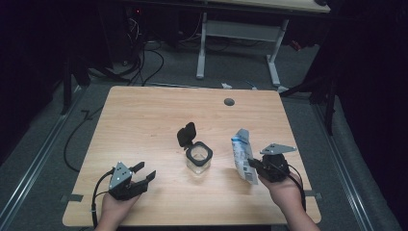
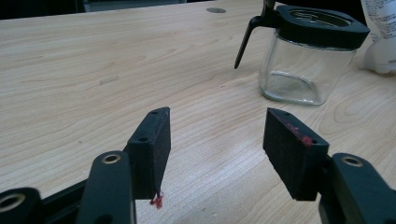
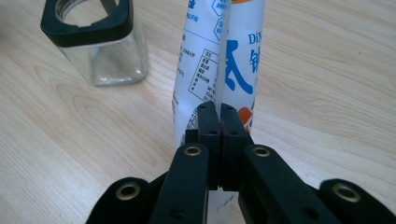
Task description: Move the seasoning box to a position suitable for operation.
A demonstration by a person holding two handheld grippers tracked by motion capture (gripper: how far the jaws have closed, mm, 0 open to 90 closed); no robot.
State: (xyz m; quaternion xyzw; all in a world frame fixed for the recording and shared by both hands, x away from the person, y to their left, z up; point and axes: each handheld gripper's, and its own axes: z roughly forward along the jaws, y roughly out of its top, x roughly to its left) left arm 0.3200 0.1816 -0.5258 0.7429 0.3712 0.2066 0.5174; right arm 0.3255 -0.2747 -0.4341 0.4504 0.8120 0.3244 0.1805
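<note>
My right gripper [image 3: 219, 109] is clamped on the pouch's [image 1: 243, 155] back seam so it stands just right of the open jar [image 1: 198, 159], ready to pour I guess. Left gripper [image 1: 143, 173] sits open and empty. Pouch top is cut off, contents unreadable

Bare table [image 1: 144, 120] left and behind, open-lidded glass jar [image 1: 198, 158] mid-table, pouch [image 1: 243, 155] just right of it, narrow gap between

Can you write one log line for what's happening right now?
right gripper: shut on pouch | left gripper: open, empty | jar: lid open, on table
</note>
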